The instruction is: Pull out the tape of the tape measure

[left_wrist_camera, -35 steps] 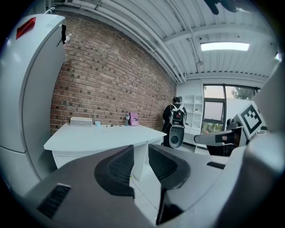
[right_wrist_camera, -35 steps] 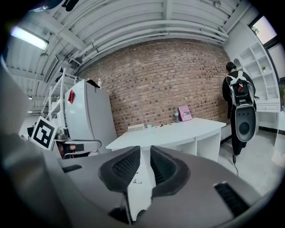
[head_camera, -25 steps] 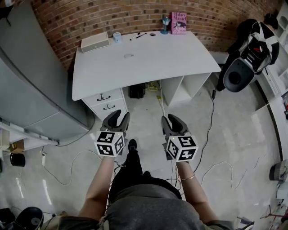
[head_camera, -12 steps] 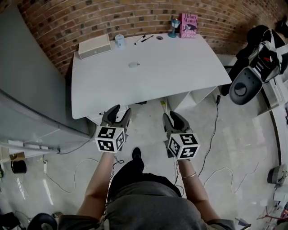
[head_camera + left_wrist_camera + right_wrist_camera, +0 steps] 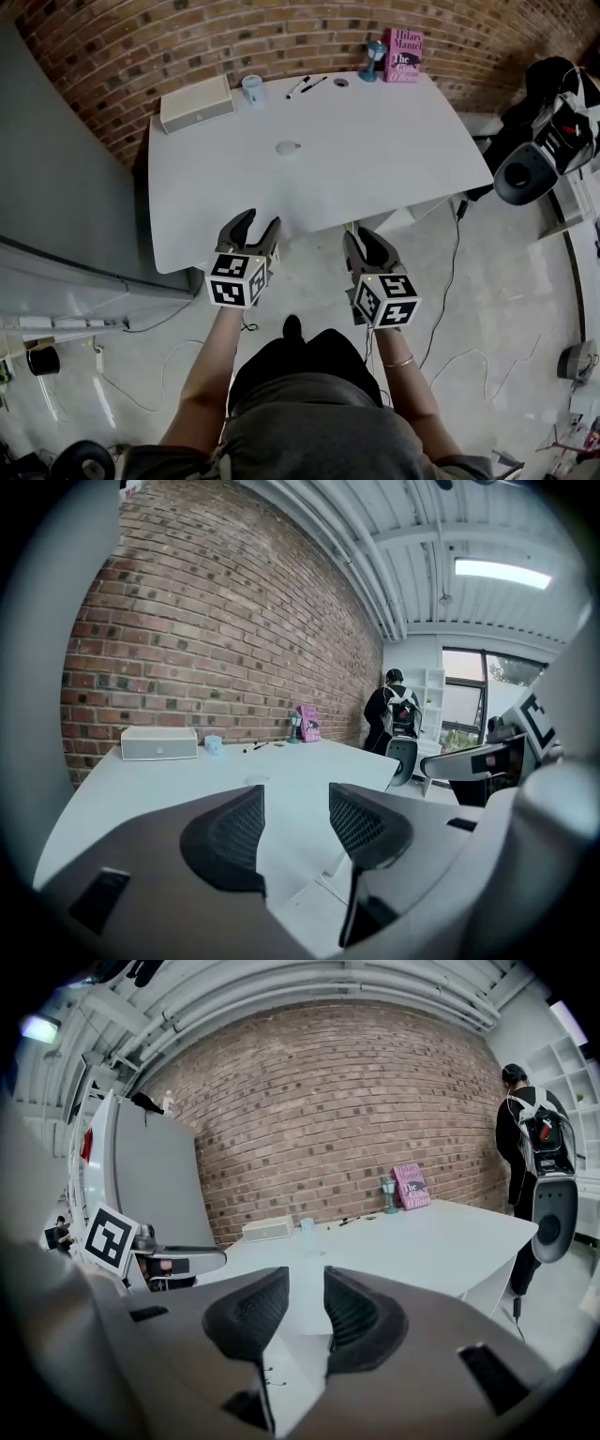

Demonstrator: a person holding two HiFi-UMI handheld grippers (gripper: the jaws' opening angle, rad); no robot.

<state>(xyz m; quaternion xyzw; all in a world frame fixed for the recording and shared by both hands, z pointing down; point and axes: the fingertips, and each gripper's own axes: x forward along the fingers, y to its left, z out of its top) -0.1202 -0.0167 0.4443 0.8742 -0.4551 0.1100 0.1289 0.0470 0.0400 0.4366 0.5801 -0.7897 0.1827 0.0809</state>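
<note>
A small, pale, round object (image 5: 287, 148), possibly the tape measure, lies on the white desk (image 5: 375, 159) left of its middle; it also shows as a small pale object (image 5: 255, 780) in the left gripper view and as a pale speck (image 5: 314, 1253) in the right gripper view. My left gripper (image 5: 260, 225) hovers over the desk's front edge, its jaws opening with nothing between them. My right gripper (image 5: 366, 239) is open and empty just off the front edge, over the floor. Both are well short of the object.
Along the desk's back, by the brick wall, stand a white box (image 5: 196, 103), a light blue cup (image 5: 252, 89), two pens (image 5: 306, 85), a blue stand (image 5: 375, 58) and a pink book (image 5: 403, 56). A chair (image 5: 539, 159) is at the right and cables (image 5: 441, 281) lie on the floor.
I have come closer to the desk: both grippers moved forward from over the floor to its front edge. The left jaws stand wider apart than before.
</note>
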